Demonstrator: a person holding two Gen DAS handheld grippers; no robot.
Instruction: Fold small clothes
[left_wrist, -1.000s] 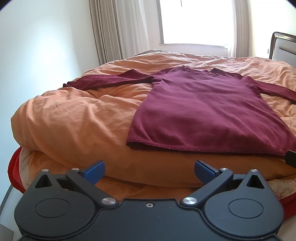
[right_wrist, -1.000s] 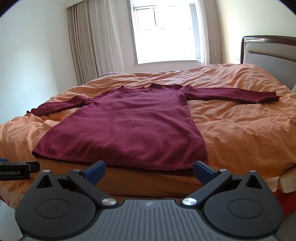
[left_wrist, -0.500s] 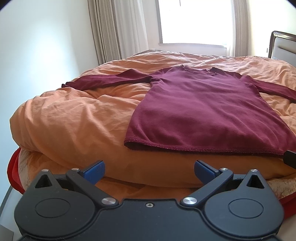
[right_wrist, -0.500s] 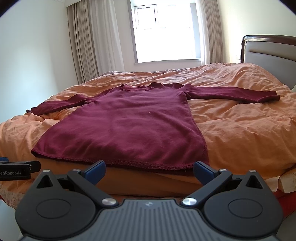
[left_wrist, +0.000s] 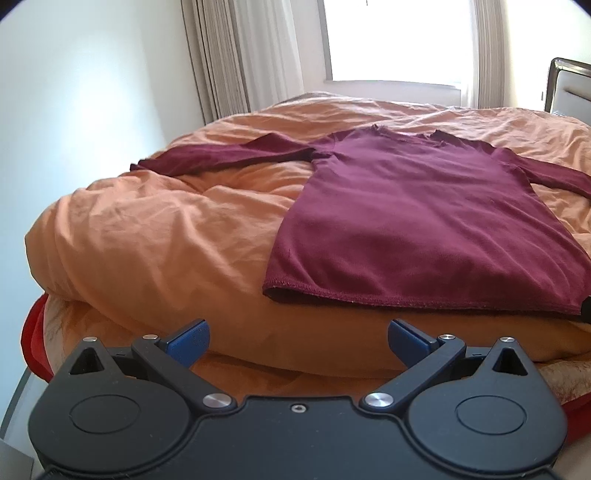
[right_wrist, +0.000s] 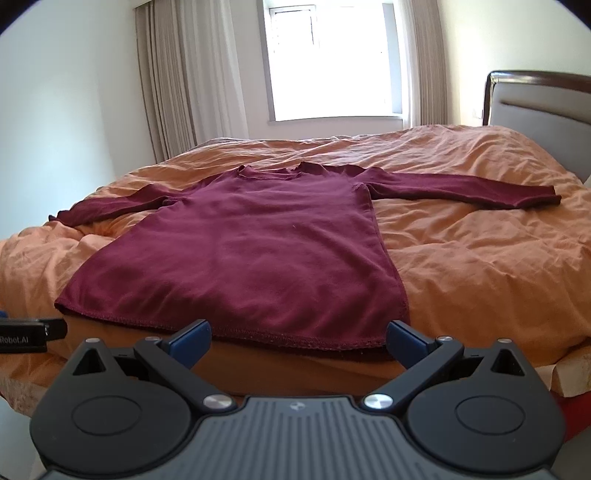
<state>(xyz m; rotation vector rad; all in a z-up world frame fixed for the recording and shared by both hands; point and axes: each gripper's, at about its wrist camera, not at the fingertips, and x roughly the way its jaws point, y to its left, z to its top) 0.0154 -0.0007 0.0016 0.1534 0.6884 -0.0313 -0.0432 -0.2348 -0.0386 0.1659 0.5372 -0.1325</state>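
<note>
Sunlit bedroom: an orange duvet covers the bed under a curtained window. Spread flat on it, sleeves out, lies a maroon shirt, its hem just beyond my left hand-held gripper and right hand-held gripper, both wide open, holding nothing.

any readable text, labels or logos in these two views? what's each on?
"Robot.AI": white letters on the black body of the left gripper, at the left edge of the right wrist view; the start is cut off by the frame.
Small emblem on the right gripper body: too small to read.
No other text.
</note>
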